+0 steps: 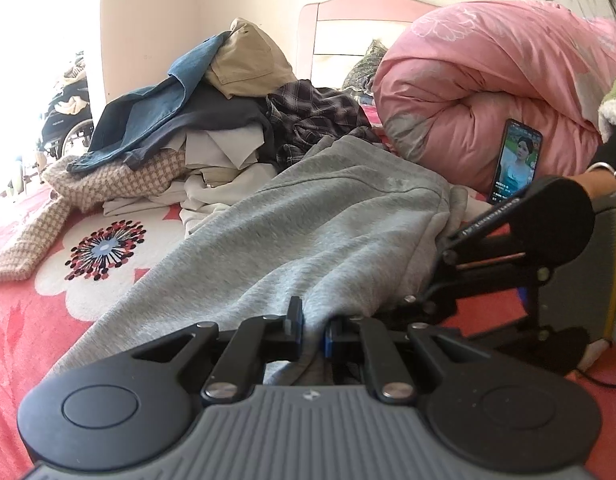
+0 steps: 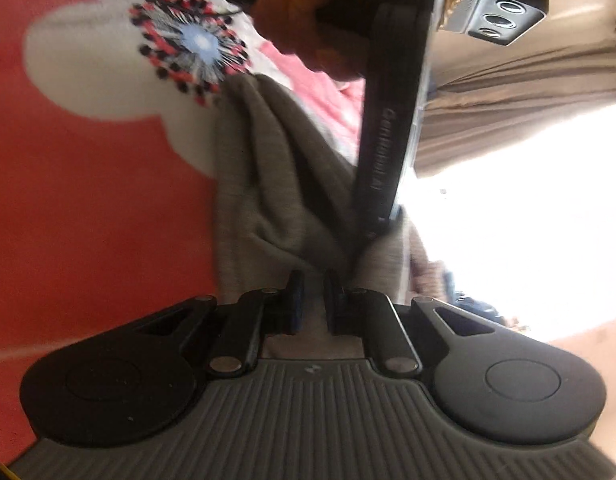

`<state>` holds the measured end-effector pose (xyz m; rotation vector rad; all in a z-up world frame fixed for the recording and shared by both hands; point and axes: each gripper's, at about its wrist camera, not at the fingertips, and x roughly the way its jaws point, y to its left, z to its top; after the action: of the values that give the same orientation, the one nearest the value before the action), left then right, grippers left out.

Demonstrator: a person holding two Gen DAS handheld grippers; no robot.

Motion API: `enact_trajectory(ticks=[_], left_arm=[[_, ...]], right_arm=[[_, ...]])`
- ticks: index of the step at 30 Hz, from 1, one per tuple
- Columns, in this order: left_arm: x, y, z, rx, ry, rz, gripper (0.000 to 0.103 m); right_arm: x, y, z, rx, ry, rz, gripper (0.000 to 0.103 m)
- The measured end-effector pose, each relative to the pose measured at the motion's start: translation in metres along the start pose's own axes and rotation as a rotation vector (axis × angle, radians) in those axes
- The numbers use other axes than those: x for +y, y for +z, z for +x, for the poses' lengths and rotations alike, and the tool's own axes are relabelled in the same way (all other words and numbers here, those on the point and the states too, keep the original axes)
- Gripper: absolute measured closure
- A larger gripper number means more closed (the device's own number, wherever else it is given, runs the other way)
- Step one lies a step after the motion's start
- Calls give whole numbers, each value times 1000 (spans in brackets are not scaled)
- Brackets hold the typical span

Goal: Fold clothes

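Observation:
A grey sweat garment [image 1: 327, 216] lies spread on the red floral bedspread [image 1: 24, 320]. My left gripper [image 1: 312, 320] is shut on its near edge, with cloth bunched between the jaws. My right gripper [image 1: 439, 280] comes in from the right and grips the same edge close beside the left one. In the right wrist view my right gripper [image 2: 312, 288] is shut on the grey garment [image 2: 268, 184], which hangs bunched in folds. The left gripper's body [image 2: 387, 128] crosses that view right next to it.
A pile of unfolded clothes [image 1: 212, 112] sits behind the garment. A rolled pink quilt [image 1: 487, 92] lies at the right, with a lit phone [image 1: 517, 160] leaning on it. The pink headboard [image 1: 347, 16] stands against the wall. A wheelchair [image 1: 64, 120] stands far left.

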<state>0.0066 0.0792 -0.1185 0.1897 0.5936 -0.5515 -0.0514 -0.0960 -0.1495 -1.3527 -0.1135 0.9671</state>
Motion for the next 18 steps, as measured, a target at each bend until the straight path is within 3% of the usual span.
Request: enact_trajectory(ticks=[5, 7, 12, 15, 18], left_arm=[[3, 0, 2, 23, -2, 8, 87], [4, -1, 2, 46, 2, 20, 78], [11, -6, -12, 71, 31, 42, 70], [13, -13, -18, 102, 44, 49, 69], [13, -21, -19, 121, 63, 56, 74]], right_arm=[[1, -2, -1, -29, -6, -5, 95], [-6, 0, -9, -40, 34, 46, 94], [-19, 6, -26, -88, 160, 167, 89], [-21, 11, -29, -98, 207, 212, 78], [-14, 13, -27, -83, 227, 203, 73]])
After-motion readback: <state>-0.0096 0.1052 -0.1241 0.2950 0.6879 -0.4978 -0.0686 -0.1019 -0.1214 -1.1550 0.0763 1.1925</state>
